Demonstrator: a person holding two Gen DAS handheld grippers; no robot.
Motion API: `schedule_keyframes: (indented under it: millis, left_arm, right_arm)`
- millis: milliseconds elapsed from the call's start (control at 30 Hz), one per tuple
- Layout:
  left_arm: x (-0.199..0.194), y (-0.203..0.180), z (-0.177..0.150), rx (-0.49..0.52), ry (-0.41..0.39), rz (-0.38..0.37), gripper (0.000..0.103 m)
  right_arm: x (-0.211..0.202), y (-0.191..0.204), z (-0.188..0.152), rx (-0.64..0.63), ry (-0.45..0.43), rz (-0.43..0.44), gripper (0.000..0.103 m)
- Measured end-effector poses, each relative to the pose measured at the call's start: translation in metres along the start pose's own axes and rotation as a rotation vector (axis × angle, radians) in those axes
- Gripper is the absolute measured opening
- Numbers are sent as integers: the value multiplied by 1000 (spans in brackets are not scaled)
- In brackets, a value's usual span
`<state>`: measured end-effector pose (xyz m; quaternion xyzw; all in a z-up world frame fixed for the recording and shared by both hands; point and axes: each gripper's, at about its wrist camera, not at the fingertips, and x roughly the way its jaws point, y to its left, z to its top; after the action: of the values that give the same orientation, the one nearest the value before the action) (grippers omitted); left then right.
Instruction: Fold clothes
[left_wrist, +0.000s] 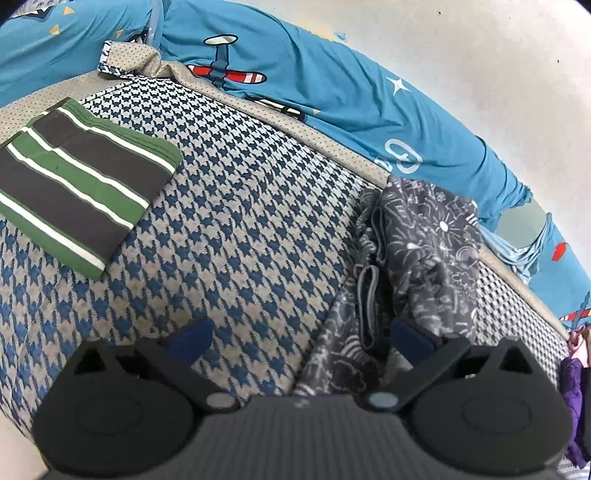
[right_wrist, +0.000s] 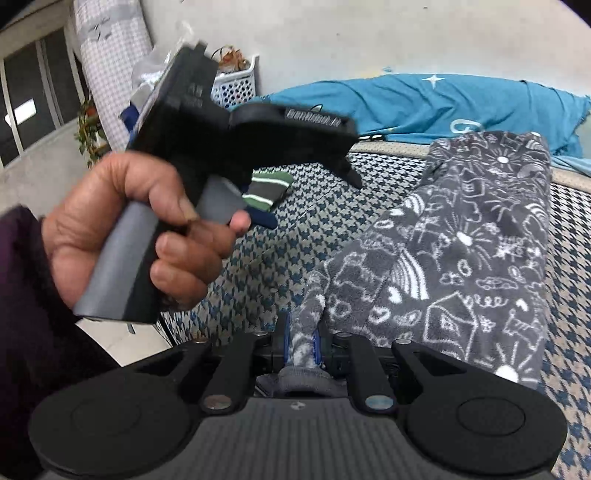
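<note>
Here, a folded striped garment (left_wrist: 79, 184) is lying at ten o'clock on the houndstooth bed cover (left_wrist: 240, 206), blue bedding (left_wrist: 332, 92) behind. My left gripper (left_wrist: 301, 338) is gaping; my right gripper (right_wrist: 301, 341) is clenching the grey doodle-print garment (right_wrist: 461, 251), sprawling rumpled toward two o'clock.

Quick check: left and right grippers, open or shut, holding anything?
Left gripper: open, holding nothing.
Right gripper: shut on the grey garment.

Houndstooth bed cover (left_wrist: 236, 206), blue airplane-print bedding (left_wrist: 332, 92), white laundry basket (right_wrist: 236, 83)
</note>
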<state>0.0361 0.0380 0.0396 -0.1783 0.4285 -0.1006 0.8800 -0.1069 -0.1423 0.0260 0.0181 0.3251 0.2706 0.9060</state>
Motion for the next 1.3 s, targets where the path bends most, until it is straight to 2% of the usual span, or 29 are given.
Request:
schedule_keyframes:
  millis: [200,300,367,433,667,833,967,1133,1200,1300]
  left_arm:
    - [0,-4,-1,17,15,-32,103]
    - [1,-9,-3,44,23,-59,103]
    - [0,-13,-5,67,24,-76,103]
    - [0,-18,-8,94,26,-91,103]
    - [8,-38,-21,207,71,-110,103]
    - [13,-43,-27,256,96,-96,103]
    - [13,-38,-24,230,89,-79,103]
    - [14,-32,-22,209,92,-70,103]
    - [15,-31,-21,206,93,-66,103]
    - [15,-28,-20,196,93,-64,103]
  right_arm:
    - [27,9,-11,-33,43,-31,16]
    - [33,12,-17,-46,38,-24,27]
    - [33,16,-19,-65,29,-8,38]
    - [31,17,-19,-71,24,16,42]
    - [3,7,-24,-74,39,117,41]
    - [-29,-1,-36,-115,22,67,41]
    - [-37,-7,-42,-124,18,30,41]
    - [-36,9,-44,-198,11,11,42]
    - [-36,17,-44,-237,5,13,43]
    - [-28,27,-45,-296,10,12,51]
